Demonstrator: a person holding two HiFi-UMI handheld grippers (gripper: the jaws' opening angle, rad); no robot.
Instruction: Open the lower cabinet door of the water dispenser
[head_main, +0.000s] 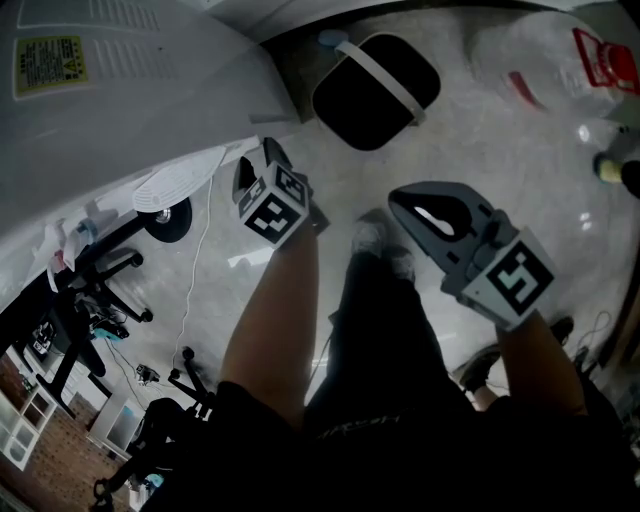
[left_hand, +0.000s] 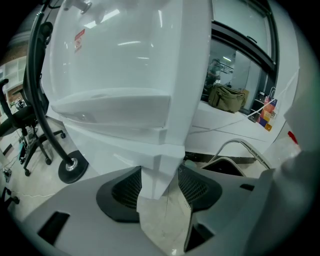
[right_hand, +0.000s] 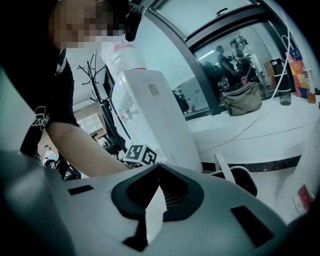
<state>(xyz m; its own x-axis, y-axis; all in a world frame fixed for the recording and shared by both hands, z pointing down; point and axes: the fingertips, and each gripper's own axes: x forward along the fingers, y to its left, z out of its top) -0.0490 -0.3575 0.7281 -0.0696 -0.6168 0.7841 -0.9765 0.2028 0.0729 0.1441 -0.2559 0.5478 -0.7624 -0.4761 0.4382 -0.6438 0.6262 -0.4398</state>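
The white water dispenser (head_main: 120, 90) stands at the upper left of the head view. My left gripper (head_main: 258, 160) is down at its lower front corner. In the left gripper view the vertical edge of the lower cabinet door (left_hand: 160, 170) fills the gap between the dark ribbed pads (left_hand: 127, 187), and my left gripper (left_hand: 160, 172) is shut on it. My right gripper (head_main: 400, 200) hangs apart over the floor to the right, tips together and holding nothing. The right gripper view shows its jaws (right_hand: 160, 167) meeting, with the dispenser (right_hand: 150, 115) and the left gripper's marker cube (right_hand: 142, 154) beyond.
A black bin with a white handle (head_main: 375, 90) sits on the floor just right of the dispenser. A stand's round black base (head_main: 165, 218) and office chairs are at the left. A clear plastic bag (head_main: 540, 60) lies at the upper right. The person's shoe (head_main: 375, 240) is between the grippers.
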